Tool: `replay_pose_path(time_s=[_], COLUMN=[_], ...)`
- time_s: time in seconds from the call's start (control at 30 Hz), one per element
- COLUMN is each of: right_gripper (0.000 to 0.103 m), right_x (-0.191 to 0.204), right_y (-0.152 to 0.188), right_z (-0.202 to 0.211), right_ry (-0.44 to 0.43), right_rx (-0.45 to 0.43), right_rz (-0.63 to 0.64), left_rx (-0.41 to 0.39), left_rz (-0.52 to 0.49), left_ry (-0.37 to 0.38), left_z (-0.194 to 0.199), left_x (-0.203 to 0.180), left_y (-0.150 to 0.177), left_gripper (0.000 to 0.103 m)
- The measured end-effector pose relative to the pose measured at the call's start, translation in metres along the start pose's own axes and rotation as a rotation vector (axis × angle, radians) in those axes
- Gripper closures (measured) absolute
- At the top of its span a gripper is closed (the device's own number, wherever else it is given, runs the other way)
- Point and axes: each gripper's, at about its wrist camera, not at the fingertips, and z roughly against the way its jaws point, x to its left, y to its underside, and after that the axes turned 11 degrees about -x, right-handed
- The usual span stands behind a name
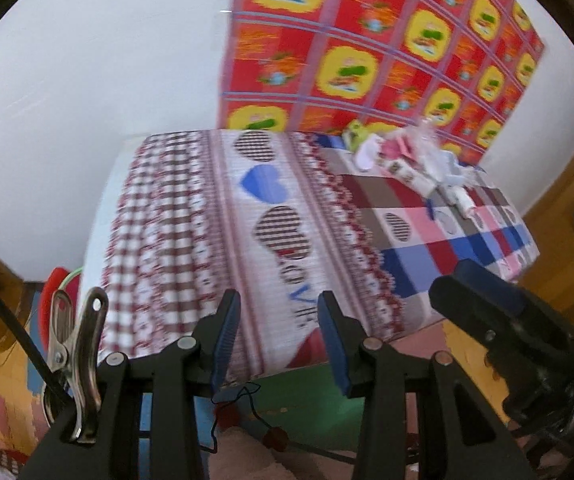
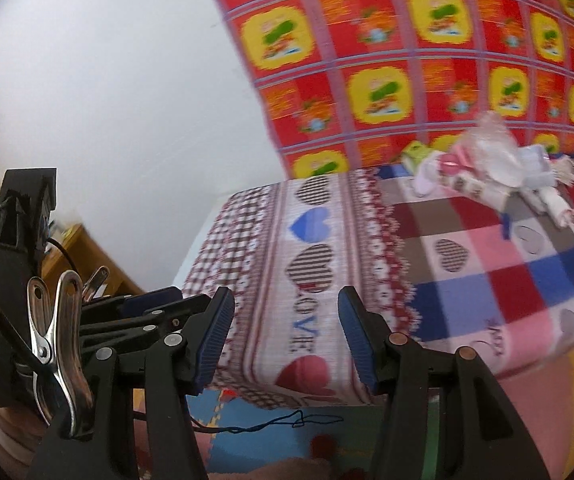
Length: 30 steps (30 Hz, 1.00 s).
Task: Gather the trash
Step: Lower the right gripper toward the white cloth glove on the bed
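Hand-held gripper, left (image 1: 279, 334) and right (image 2: 287, 338): both agape, empty. Trash pile (image 2: 483, 168) at two o'clock on bed (image 2: 467, 280): we judge it light, crinkly, soft; pinch protruding wrapper edges.

We look from each wrist camera forward and downward along its own two fingers, from just off the near edge of the bed (image 1: 271, 216), above the foam floor mat (image 2: 247, 440). Both views share the patterned bedsheet (image 2: 307, 248), the trash pile (image 1: 415, 160) at its far end and the red-and-yellow wall hanging (image 2: 427, 60) behind it. Our right view sits slightly nearer.
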Motion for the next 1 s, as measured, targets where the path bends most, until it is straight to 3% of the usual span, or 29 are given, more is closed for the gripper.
replay_pose_path(time_s=[0.6, 0.87, 1.0], right_gripper=[0.048, 0.048, 0.048], right_x=[-0.085, -0.114, -0.132], right_y=[-0.014, -0.029, -0.037], right_z=[0.008, 0.022, 0.026], right_ry=[0.271, 0.363, 0.382], right_rx=[-0.034, -0.052, -0.052], right_rz=[-0.131, -0.19, -0.204], left_rx=[0.072, 0.103, 0.106], left_rz=[-0.197, -0.329, -0.334], left_ry=[0.251, 0.32, 0.341], left_z=[-0.076, -0.099, -0.109], left_x=[-0.09, -0.132, -0.15], left_y=[-0.033, -0.04, -0.046], left_gripper=[0.061, 0.061, 0.061])
